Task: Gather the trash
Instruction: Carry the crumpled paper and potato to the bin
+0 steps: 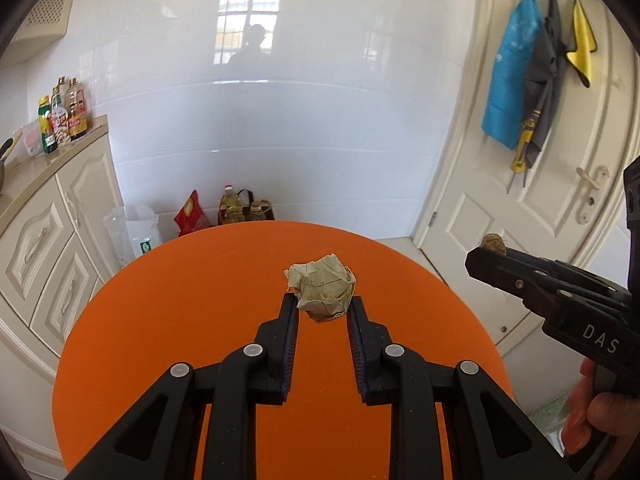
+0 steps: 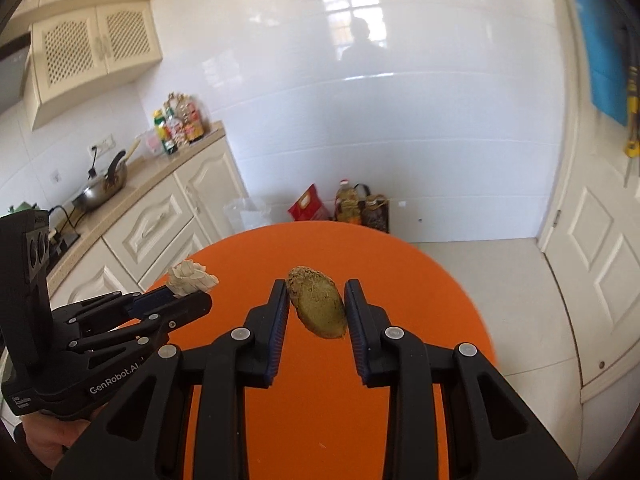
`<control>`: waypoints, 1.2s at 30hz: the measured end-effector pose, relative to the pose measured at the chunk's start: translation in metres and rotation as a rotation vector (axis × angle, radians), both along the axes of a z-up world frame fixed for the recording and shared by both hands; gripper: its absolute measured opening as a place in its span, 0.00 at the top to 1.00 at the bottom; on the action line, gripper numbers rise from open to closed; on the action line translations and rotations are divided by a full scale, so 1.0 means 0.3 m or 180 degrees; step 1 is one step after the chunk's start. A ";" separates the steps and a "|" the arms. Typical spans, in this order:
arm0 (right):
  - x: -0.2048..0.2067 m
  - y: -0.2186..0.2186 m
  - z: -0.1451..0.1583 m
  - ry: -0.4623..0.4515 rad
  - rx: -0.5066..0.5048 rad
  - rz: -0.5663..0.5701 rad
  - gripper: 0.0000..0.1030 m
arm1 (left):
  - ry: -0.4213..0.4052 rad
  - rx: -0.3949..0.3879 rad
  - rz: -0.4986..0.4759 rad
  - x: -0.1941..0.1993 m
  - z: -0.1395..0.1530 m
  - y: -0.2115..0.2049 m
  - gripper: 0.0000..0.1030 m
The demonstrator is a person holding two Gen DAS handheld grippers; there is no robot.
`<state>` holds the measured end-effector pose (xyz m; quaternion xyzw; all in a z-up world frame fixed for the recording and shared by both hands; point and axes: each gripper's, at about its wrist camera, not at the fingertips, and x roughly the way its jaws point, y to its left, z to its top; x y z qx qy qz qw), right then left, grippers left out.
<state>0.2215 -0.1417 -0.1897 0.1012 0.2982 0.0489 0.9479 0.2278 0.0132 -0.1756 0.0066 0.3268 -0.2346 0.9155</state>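
My left gripper is shut on a crumpled beige paper ball and holds it above the round orange table. My right gripper is shut on a brown-green oval peel piece, also held above the orange table. In the left wrist view the right gripper is at the right with the brown piece at its tip. In the right wrist view the left gripper is at the left with the paper ball.
Cream kitchen cabinets with bottles and a wok stand at the left. Bags and oil bottles sit on the floor by the white tiled wall. A white door with hanging cloths is at the right.
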 end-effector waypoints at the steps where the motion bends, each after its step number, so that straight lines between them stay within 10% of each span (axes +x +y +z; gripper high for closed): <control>1: -0.035 -0.031 0.010 -0.0028 -0.0010 -0.0059 0.72 | -0.0036 -0.0010 -0.0058 -0.029 0.015 -0.013 0.80; 21: -0.664 -0.671 0.021 -0.0135 0.0069 -0.1537 0.72 | -0.0192 -0.0055 -0.1474 -0.266 0.112 -0.462 0.80; 36: -0.821 -1.023 -0.348 0.0453 0.0627 -0.2221 0.72 | 0.0568 0.0367 -0.2279 -0.218 -0.111 -0.853 0.80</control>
